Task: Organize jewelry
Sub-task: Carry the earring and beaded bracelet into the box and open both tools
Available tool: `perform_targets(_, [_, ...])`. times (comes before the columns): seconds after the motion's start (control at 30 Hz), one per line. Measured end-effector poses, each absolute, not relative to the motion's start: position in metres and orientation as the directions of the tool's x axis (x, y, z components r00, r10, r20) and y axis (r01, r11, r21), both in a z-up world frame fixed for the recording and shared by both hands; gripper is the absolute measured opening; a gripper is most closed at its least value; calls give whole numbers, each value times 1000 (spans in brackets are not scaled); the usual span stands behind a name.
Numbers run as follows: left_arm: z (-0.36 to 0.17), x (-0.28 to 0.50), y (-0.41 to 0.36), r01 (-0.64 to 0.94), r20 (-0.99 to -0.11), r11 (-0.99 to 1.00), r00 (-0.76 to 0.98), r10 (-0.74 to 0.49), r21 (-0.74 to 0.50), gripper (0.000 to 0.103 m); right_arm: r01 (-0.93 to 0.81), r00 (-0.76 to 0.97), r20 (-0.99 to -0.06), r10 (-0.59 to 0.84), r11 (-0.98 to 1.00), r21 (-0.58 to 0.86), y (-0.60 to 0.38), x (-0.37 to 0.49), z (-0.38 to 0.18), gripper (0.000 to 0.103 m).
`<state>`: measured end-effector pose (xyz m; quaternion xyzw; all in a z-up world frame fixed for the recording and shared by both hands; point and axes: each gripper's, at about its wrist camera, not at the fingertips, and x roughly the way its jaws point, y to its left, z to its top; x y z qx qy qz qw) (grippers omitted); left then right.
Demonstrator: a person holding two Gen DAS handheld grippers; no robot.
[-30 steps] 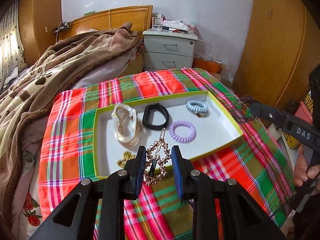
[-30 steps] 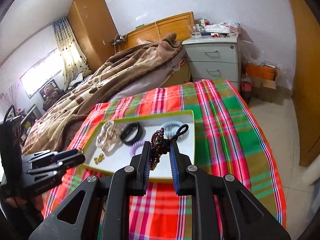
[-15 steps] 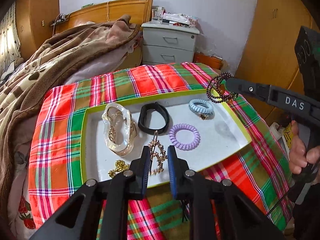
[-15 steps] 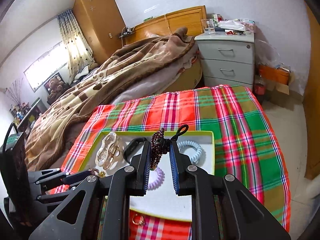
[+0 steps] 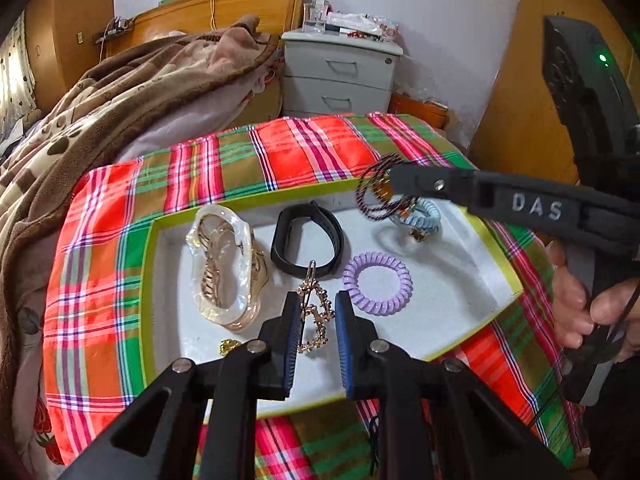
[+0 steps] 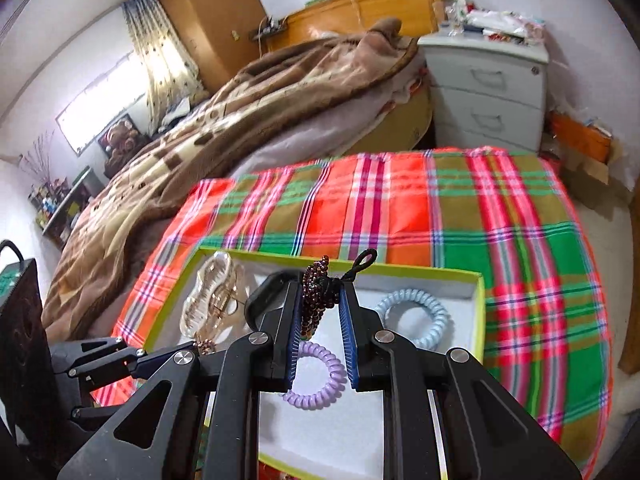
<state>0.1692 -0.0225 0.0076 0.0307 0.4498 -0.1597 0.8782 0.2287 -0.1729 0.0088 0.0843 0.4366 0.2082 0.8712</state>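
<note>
Beaded bracelet (image 6: 313,307): light, limp, snag-prone; right gripper (image 6: 320,322) pinches its knotted cord; left gripper (image 5: 316,334) clamps a gold hair clip (image 5: 314,312).

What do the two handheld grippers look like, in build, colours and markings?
Both are matte black frames with silver screws at the pivots. The left gripper and right gripper have ribbed blue pads inside the fingers. The right one bears white "DAS" lettering and a green indicator light.

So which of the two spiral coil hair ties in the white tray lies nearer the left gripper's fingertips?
The lilac spiral hair tie, lying just right of the left gripper. The pale blue spiral hair tie sits farther back, near the white tray's far right corner.
</note>
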Motion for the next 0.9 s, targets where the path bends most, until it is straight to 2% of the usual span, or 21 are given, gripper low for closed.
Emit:
perform_targets(0.33, [-7,180,-30,306,-817,948,524,-242,-85,15,-317,465,-761,452,888,333,-165,241,-8,19])
perform_targets(0.9, [-17,188,-34,298,-832,950,501,-237,-91,15,-331,457,-820,344,922,203,-159,251,-23,22])
